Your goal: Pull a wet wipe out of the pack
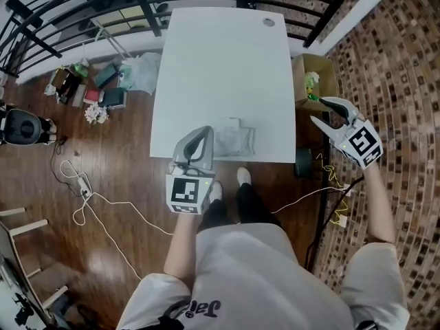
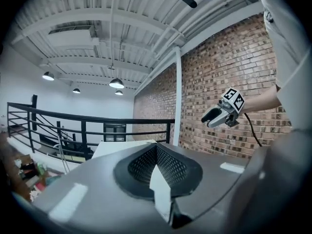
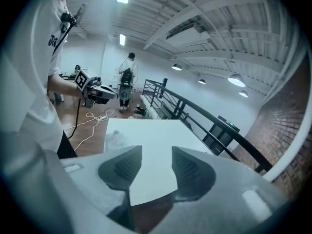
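The left gripper (image 2: 156,149) has its jaws together at the tips. A pale sliver shows in the slit behind them, and I cannot tell whether it is wipe or table. The right gripper (image 3: 156,150) has its jaws apart and empty, with only the table (image 1: 227,60) seen through the gap. The pack (image 1: 234,139) lies at the table's near edge, its long side seemingly along that edge. It is just right of the left gripper's tips, while the right gripper hangs off the table's right side, well apart, so the left is much nearer. No print on the pack is legible; the shirt lettering starts "Ja", the rest unclear.
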{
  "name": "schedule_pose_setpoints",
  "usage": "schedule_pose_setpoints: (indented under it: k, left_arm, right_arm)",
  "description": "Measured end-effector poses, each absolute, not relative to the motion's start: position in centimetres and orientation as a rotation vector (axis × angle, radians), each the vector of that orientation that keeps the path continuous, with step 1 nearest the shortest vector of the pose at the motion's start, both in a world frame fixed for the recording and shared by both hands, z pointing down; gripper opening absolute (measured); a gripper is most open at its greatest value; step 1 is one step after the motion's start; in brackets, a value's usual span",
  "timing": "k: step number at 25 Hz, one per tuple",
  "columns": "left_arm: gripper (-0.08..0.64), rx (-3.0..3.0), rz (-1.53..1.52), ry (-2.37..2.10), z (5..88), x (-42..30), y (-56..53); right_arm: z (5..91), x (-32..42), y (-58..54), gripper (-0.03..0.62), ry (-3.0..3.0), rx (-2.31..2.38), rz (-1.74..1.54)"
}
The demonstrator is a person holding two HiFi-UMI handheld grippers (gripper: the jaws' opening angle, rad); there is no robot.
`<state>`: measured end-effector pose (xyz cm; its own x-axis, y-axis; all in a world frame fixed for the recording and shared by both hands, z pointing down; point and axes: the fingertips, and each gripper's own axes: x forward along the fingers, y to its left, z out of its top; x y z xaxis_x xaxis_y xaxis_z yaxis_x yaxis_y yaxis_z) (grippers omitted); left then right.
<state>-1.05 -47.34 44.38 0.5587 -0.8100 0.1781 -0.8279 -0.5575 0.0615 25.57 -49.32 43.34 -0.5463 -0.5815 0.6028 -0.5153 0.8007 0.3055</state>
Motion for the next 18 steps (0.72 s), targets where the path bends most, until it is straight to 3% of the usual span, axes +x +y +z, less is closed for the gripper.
schedule_pose_setpoints:
  k: [2,3,18]
  left_arm:
    - [0.015,2.645,0.235,-1.395,45.2,-0.7,-47.3]
    - [0.015,2.643,0.253,-1.393,45.5,-0.7,-47.3]
    - [0.015,2.469,0.381,-1.438,51.5,-3.0,-46.4]
  right_arm:
    - [43.9,23.9,-50.1,0.241,-2.255,0.637,-0.130]
    - [44.3,23.0,-50.4,0.247,-2.255,0.554,-0.123]
    - [53.5,6.8,-50.6,0.214,-2.162,-0.345,0.045]
